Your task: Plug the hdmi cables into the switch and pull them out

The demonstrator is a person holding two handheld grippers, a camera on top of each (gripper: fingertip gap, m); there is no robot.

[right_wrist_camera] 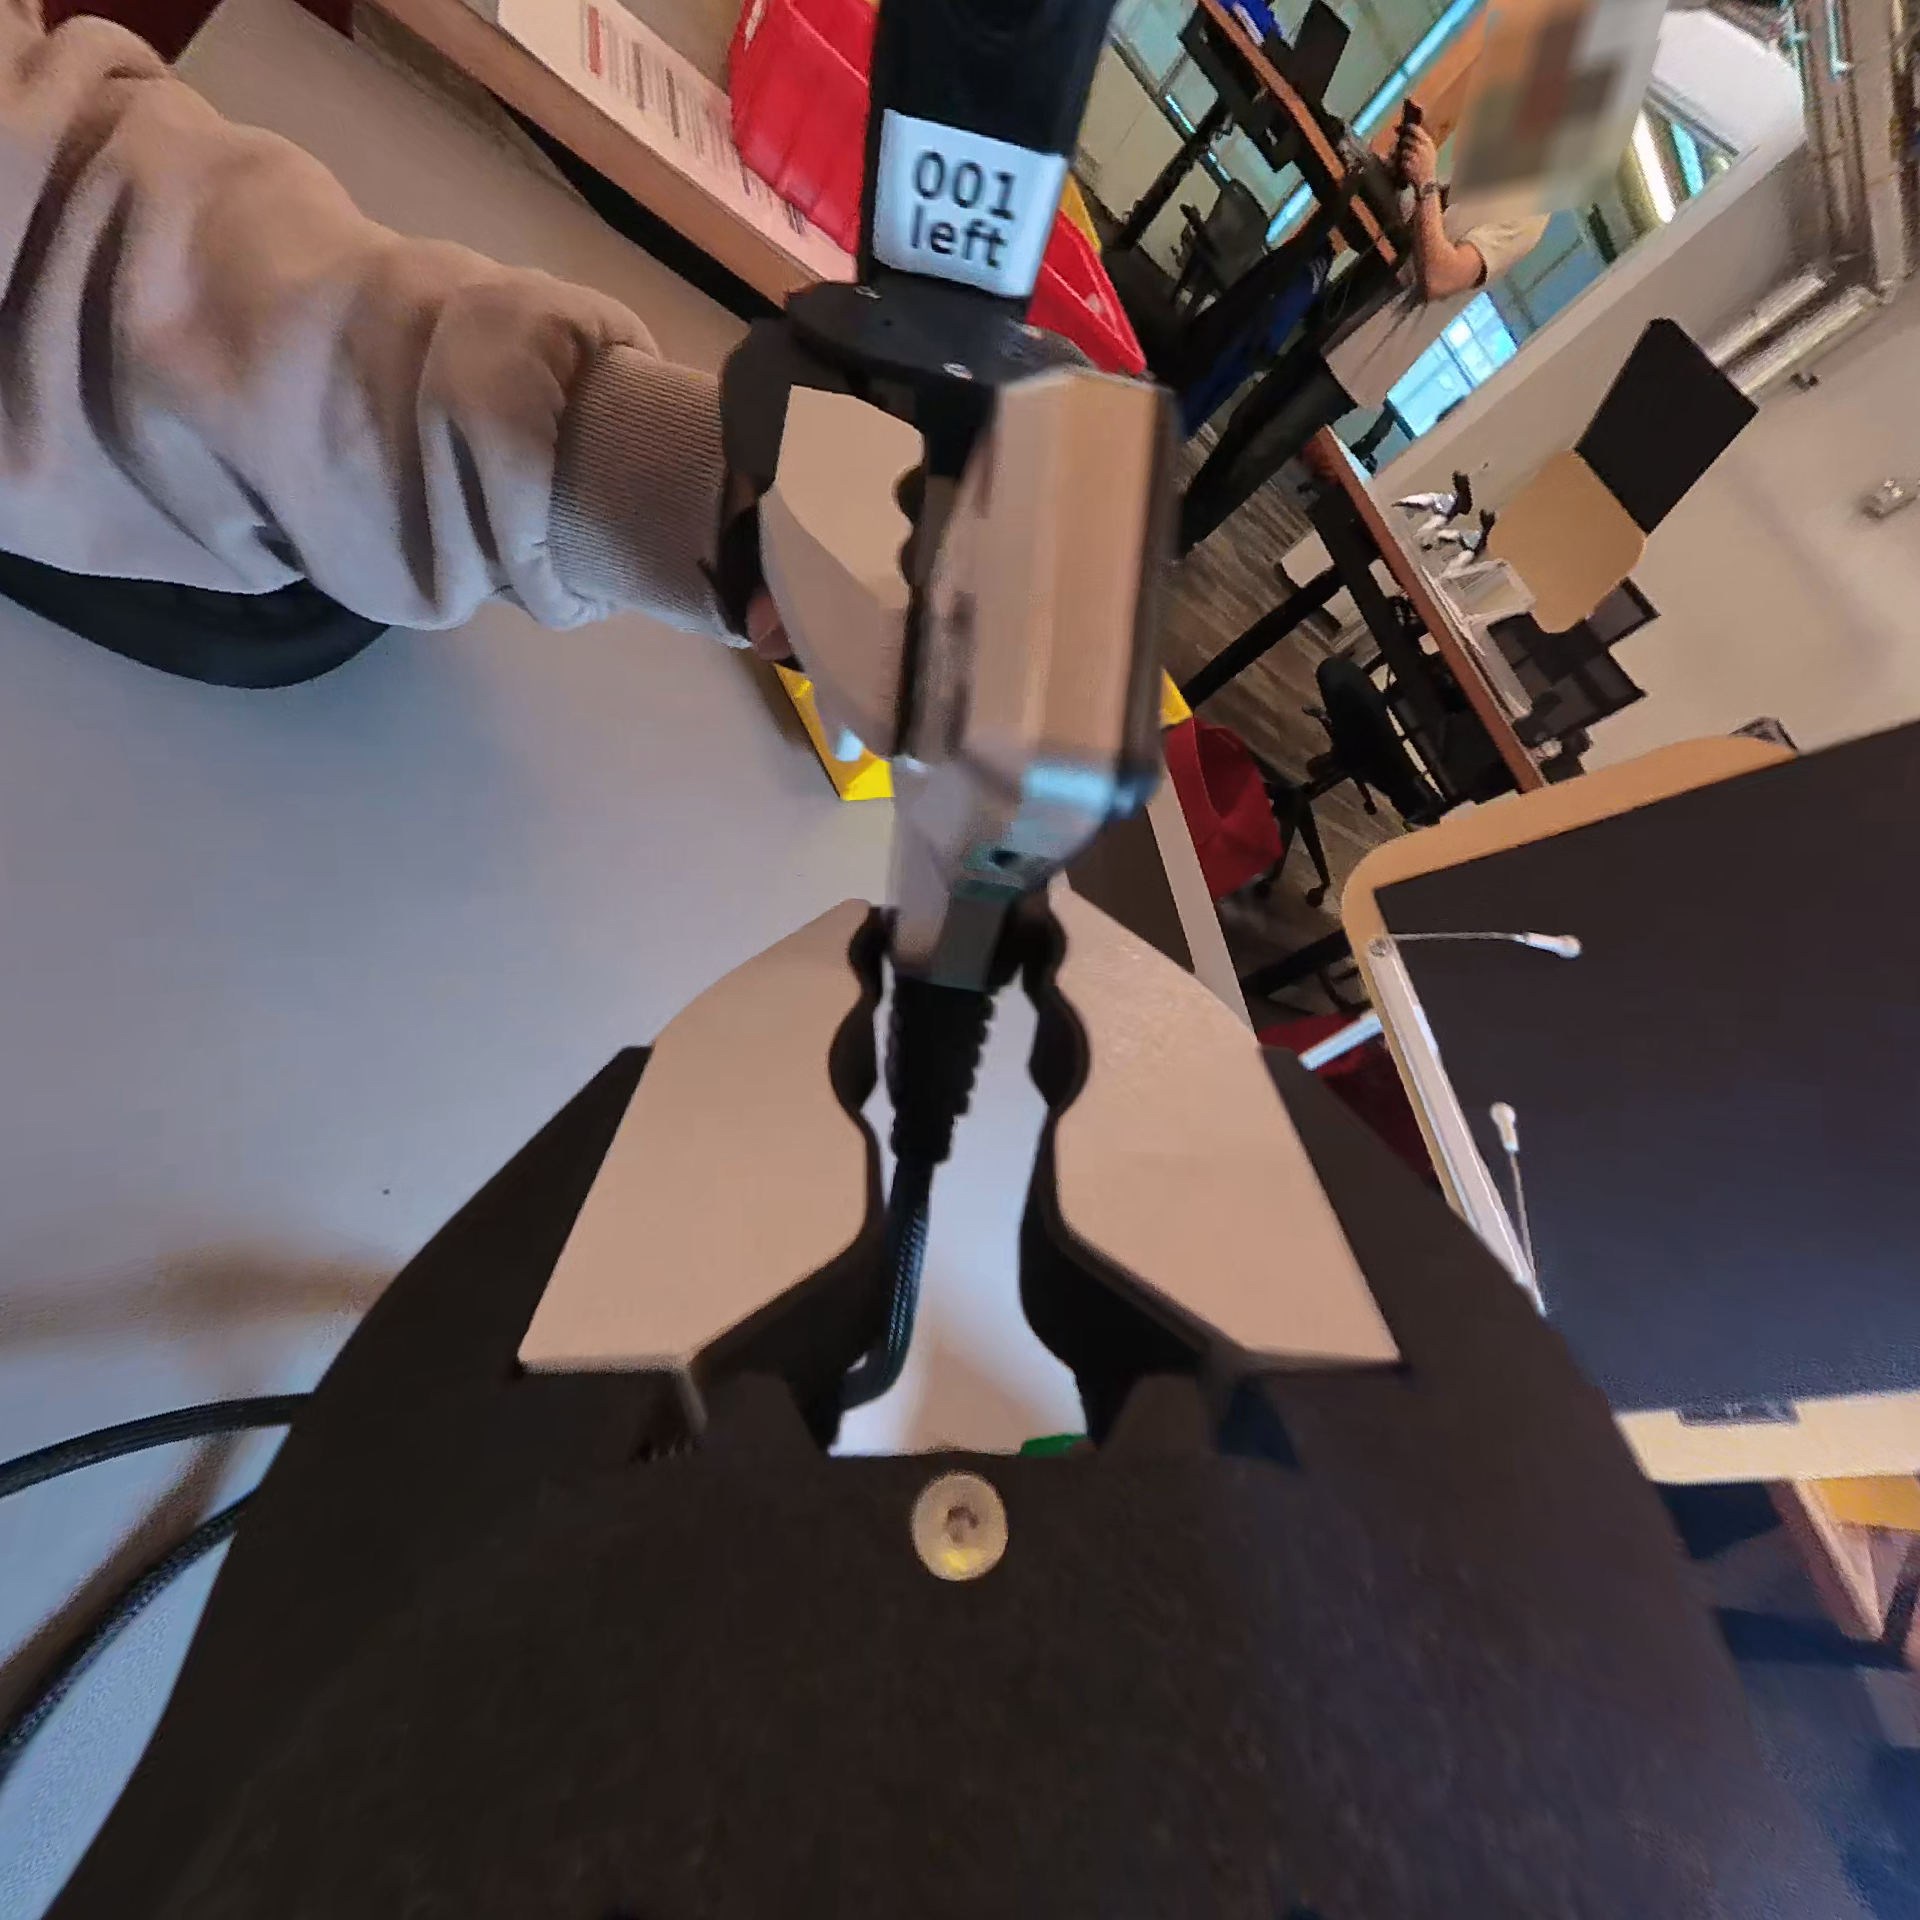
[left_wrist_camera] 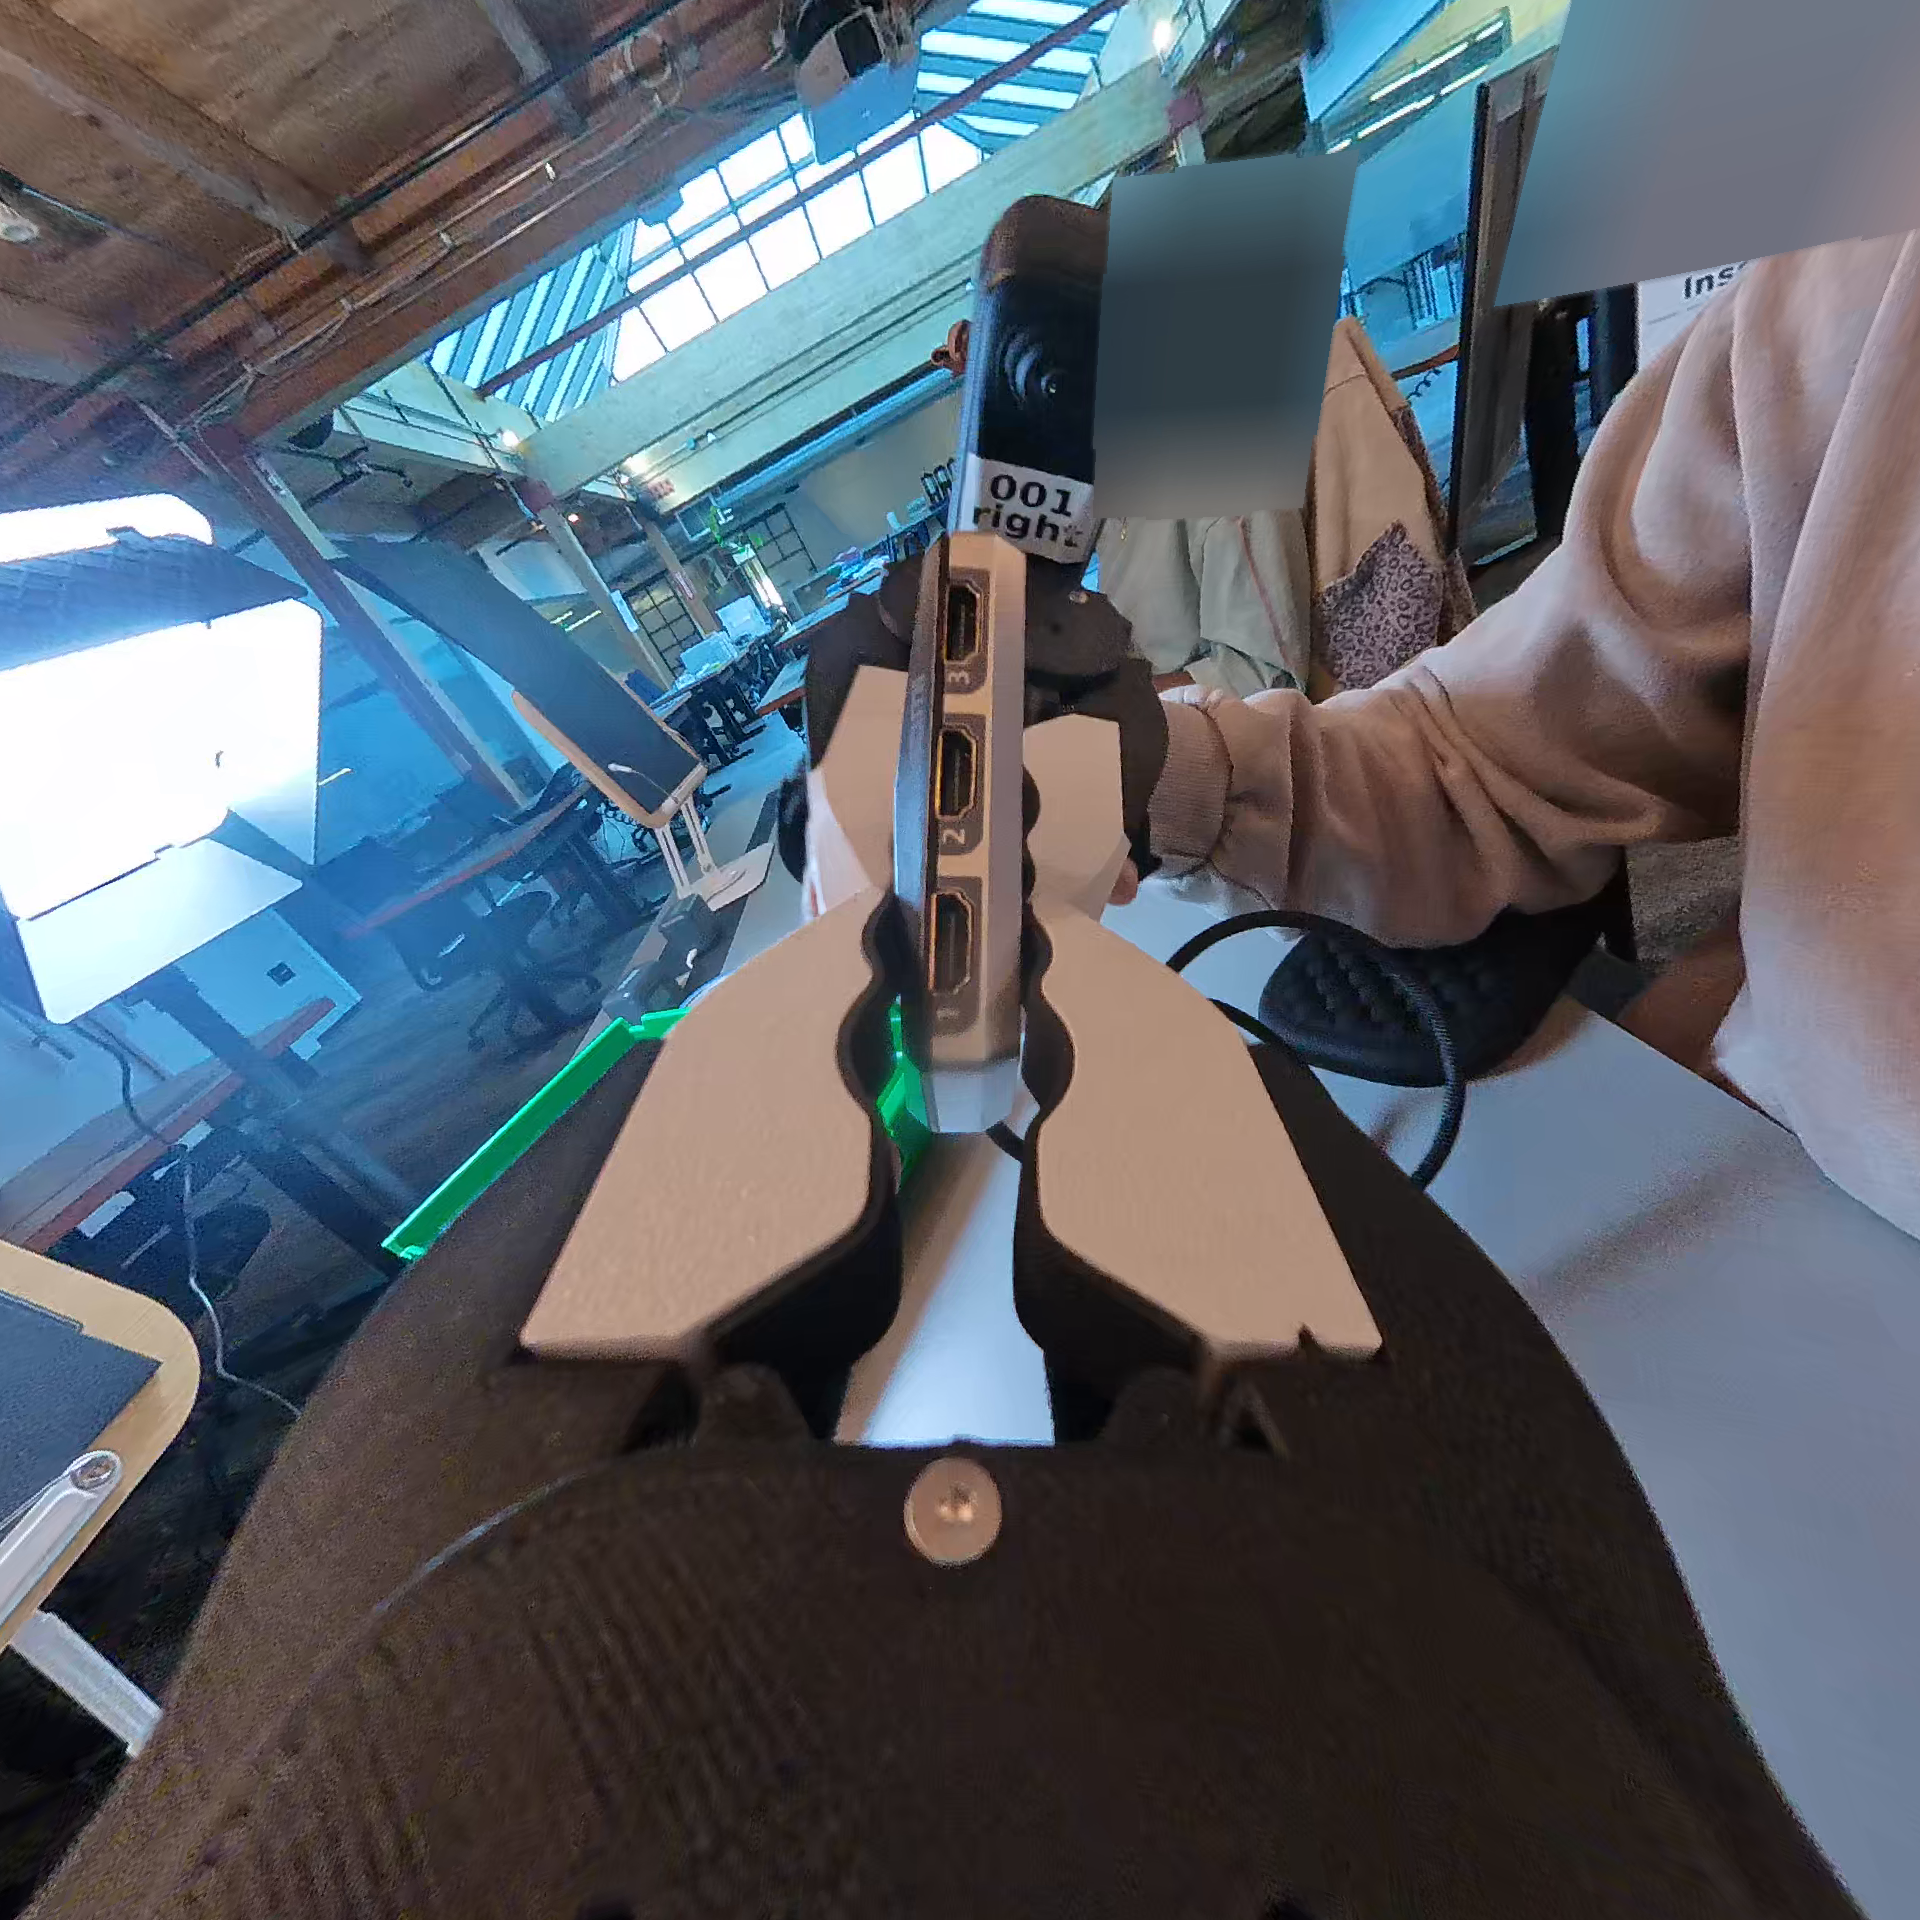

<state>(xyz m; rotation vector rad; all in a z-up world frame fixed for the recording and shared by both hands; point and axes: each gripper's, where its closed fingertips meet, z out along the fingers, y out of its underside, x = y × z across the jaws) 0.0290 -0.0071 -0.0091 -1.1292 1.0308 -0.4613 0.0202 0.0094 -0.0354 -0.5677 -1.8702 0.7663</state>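
My left gripper [left_wrist_camera: 961, 966] is closed on the lower end of the slim grey metal HDMI switch box [left_wrist_camera: 961, 831] and holds it upright in the air, above the white table [right_wrist_camera: 416, 883] and not resting on it. The three gold-lined ports [left_wrist_camera: 956, 769] on the narrow edge facing this camera are all empty.

My right gripper [right_wrist_camera: 956, 935] comes from the opposite side. Its fingers are pressed on the silver plug housing [right_wrist_camera: 940, 925] of the black braided HDMI cable [right_wrist_camera: 904, 1226], which runs back between the fingers and down to the table. The plug meets the far edge of the switch, but the right wrist view is blurred there, so I cannot tell if it is fully seated.

I judge that the step in hand is one connection at that far edge, either going in or coming out. The next move needs a straight push or pull along the axis of the plug, without twisting, while the left gripper keeps the switch from tilting.
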